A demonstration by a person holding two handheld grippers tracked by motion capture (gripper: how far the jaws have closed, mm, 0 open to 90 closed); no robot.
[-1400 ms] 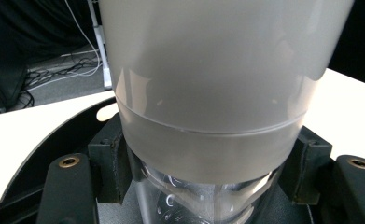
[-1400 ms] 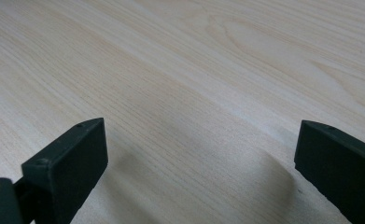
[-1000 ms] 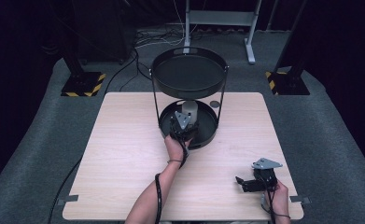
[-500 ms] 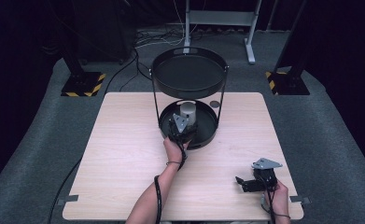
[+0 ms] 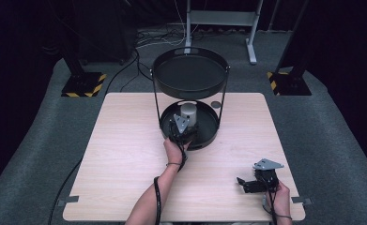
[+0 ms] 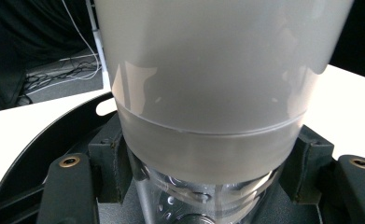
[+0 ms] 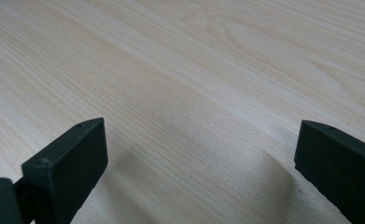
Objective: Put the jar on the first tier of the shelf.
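At about five o'clock on the wooden table (image 5: 125, 154) I hold my right gripper (image 5: 247, 183) low over bare wood, its jaws spread wide with nothing between them. Past the centre, toward twelve o'clock, my left gripper (image 5: 183, 131) is clamped around the frosted white cup (image 6: 208, 93), which stands upright in the lower tray (image 5: 209, 136) of the black two-tier stand, under the upper tray (image 5: 190, 75).

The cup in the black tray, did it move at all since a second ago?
No. The left claw stays shut on the cup in the lower tray, and the right claw still waits open over the table.
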